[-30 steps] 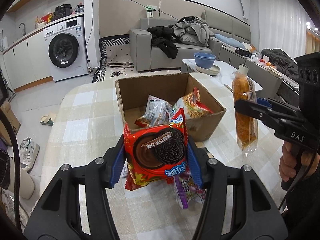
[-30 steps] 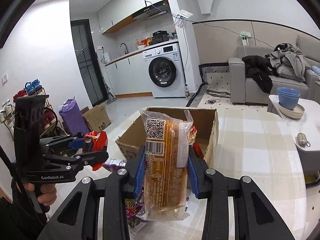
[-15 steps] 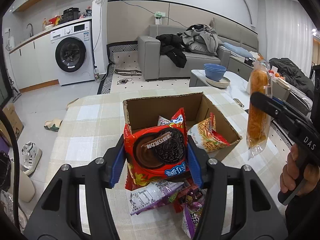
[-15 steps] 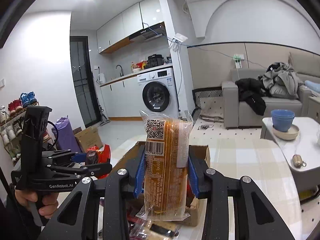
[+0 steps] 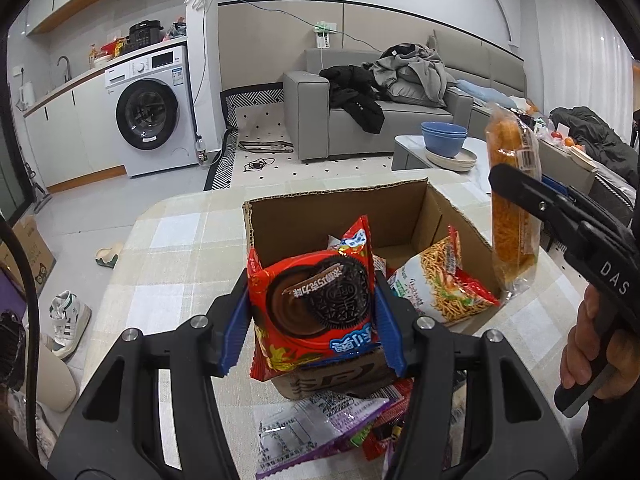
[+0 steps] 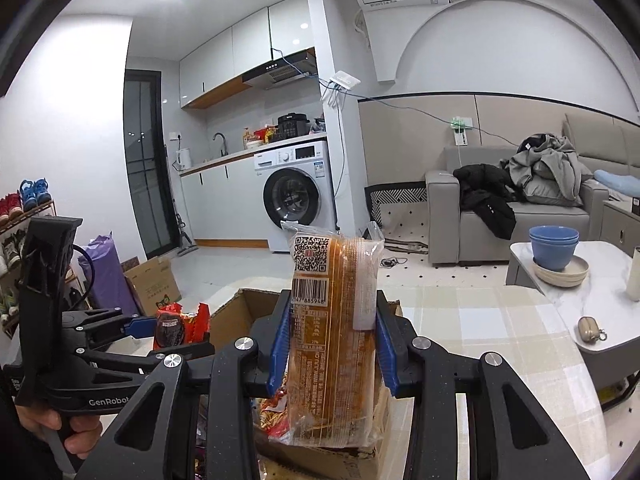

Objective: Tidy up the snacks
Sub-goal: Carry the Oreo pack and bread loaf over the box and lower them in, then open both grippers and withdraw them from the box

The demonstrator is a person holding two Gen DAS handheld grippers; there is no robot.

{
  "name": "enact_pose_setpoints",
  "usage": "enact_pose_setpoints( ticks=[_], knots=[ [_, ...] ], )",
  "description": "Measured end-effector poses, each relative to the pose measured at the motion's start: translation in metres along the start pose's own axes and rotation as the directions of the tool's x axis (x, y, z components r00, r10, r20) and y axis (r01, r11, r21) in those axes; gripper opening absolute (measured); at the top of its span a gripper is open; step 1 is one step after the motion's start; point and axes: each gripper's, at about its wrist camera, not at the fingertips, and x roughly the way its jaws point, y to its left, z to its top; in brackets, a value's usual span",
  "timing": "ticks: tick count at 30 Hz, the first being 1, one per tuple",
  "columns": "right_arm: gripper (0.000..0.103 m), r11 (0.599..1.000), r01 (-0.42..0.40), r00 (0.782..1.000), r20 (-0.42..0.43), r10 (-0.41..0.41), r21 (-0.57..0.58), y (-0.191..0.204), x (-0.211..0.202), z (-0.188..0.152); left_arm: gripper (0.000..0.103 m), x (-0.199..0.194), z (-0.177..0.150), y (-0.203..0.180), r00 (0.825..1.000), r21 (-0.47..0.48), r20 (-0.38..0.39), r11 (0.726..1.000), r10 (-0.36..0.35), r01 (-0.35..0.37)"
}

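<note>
My left gripper [image 5: 314, 320] is shut on a red Oreo cookie pack [image 5: 316, 304], held over the near wall of an open cardboard box [image 5: 340, 216] on the checked tablecloth. Inside the box lies a noodle snack bag [image 5: 440, 280] with another pack behind it. My right gripper [image 6: 330, 344] is shut on a long clear bag of orange snack [image 6: 336, 340], held upright above the box's right edge; the same bag [image 5: 514, 200] shows in the left wrist view. More snack packs [image 5: 320, 432] lie on the table in front of the box.
The checked table [image 5: 168, 272] carries the box. A white side table [image 6: 592, 280] with blue bowls [image 6: 554, 246] stands to the right. A grey sofa with clothes, a washing machine, a floor carton [image 6: 154, 284] and shoes lie beyond.
Both grippers have moved toward the box with their packs still held. The box looms larger, and the right wrist view has tipped upward, showing more of the room.
</note>
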Motion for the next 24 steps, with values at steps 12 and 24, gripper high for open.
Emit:
enact_pose_setpoints(
  ticks=[12,24],
  knots=[
    [0.060,0.999,-0.020,0.995,-0.102,0.015,-0.043,0.010,0.032,-0.011,0.053,0.035,0.000,0.003,0.999,0.005,-0.027,1.000,0.030,-0.030],
    [0.102,0.999,-0.002,0.996,-0.086,0.005,0.037,-0.016,-0.016,-0.015,0.087,0.011,-0.010,0.007,0.999,0.001,-0.031,1.000,-0.016,0.016]
  ],
)
